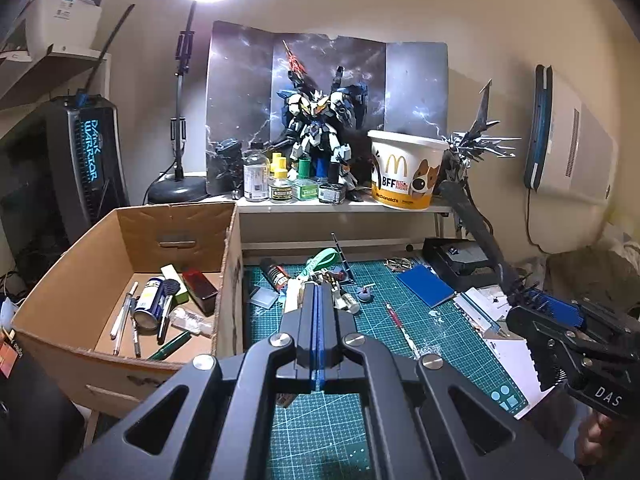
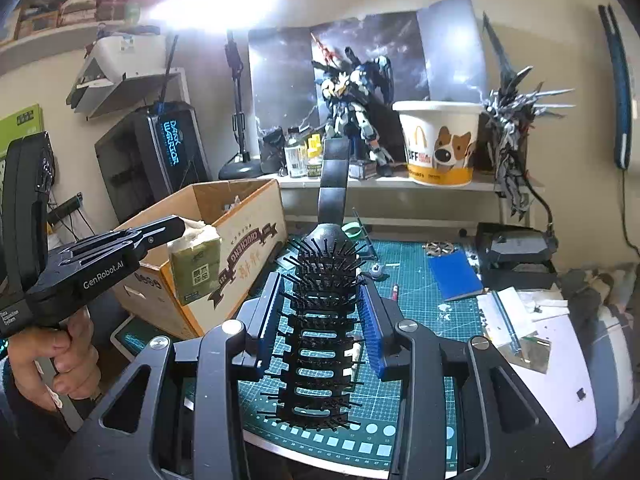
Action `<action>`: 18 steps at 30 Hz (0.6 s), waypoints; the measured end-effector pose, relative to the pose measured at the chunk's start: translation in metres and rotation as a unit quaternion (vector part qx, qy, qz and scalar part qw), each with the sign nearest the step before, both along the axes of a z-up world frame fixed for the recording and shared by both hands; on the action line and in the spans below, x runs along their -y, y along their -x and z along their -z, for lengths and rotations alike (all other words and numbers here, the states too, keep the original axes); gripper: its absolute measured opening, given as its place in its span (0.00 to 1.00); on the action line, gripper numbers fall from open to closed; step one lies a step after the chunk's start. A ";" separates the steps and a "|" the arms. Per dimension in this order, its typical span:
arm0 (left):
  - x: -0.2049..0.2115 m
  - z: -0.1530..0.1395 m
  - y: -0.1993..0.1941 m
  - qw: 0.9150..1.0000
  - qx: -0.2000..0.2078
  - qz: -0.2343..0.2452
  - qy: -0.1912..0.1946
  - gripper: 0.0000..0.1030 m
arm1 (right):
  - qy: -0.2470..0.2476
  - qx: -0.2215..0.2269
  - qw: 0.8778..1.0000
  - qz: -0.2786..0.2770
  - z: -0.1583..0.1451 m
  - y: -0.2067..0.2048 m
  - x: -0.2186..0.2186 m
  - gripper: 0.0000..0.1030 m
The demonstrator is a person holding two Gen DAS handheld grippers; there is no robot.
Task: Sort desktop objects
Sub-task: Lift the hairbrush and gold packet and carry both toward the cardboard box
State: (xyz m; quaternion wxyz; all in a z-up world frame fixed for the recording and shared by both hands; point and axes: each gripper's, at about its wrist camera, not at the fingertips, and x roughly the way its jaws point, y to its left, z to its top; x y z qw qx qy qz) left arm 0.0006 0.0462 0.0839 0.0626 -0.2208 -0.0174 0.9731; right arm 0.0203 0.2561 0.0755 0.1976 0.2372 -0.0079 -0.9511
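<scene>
Left wrist: left tool [image 1: 318,300] is pressing together over the table [image 1: 400,360], cardboard box [image 1: 120,340] beside | Right wrist: right tool [image 2: 324,320] is pinching a hairbrush [image 2: 324,280]; left tool is gripping a tissue pack [image 2: 196,268] near the box | Next: likely carrying both into the box.

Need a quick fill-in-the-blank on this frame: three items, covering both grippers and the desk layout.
1. The right gripper is shut on a black ____.
2. The left gripper grips a green pack of ____.
3. Seen from the left wrist, the cardboard box stands to the ____ of the cutting mat.
Missing words: hairbrush; tissues; left.
</scene>
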 end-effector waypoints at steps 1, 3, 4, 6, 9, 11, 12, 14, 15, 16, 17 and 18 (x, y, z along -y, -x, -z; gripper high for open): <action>0.002 0.001 -0.002 1.000 0.000 -0.001 -0.001 0.00 | 0.001 -0.001 1.000 0.001 0.000 -0.002 0.001 0.34; 0.005 0.002 -0.005 1.000 -0.001 -0.003 -0.003 0.00 | -0.002 -0.003 1.000 0.009 0.001 -0.006 0.004 0.34; 0.006 0.002 -0.006 1.000 -0.002 -0.004 -0.004 0.00 | -0.004 -0.004 1.000 0.012 0.001 -0.008 0.005 0.34; 0.008 0.001 -0.009 1.000 -0.005 -0.005 -0.005 0.00 | -0.006 -0.007 1.000 0.018 0.001 -0.011 0.007 0.34; 0.008 -0.002 -0.014 1.000 -0.013 -0.008 0.001 0.00 | -0.008 -0.016 1.000 0.025 -0.001 -0.016 0.008 0.34; 0.007 -0.003 -0.017 1.000 -0.018 -0.013 0.004 0.00 | -0.009 -0.022 0.999 0.029 -0.002 -0.019 0.008 0.34; 0.006 -0.004 -0.018 1.000 -0.021 -0.016 0.006 0.00 | -0.009 -0.025 0.999 0.031 -0.003 -0.020 0.009 0.34; 0.006 -0.005 -0.019 0.999 -0.026 -0.029 0.011 0.00 | -0.010 -0.030 0.999 0.036 -0.004 -0.023 0.009 0.34; 0.006 -0.005 -0.020 0.999 -0.028 -0.036 0.013 0.00 | -0.008 -0.036 0.999 0.038 -0.005 -0.025 0.009 0.34; 0.006 -0.006 -0.020 0.998 -0.032 -0.045 0.018 0.00 | -0.008 -0.039 0.998 0.039 -0.006 -0.026 0.008 0.34; 0.005 -0.006 -0.021 0.998 -0.035 -0.051 0.022 0.00 | -0.007 -0.042 0.998 0.041 -0.006 -0.027 0.008 0.34; 0.005 -0.006 -0.021 0.998 -0.037 -0.055 0.025 0.00 | -0.007 -0.045 0.998 0.044 -0.006 -0.027 0.007 0.34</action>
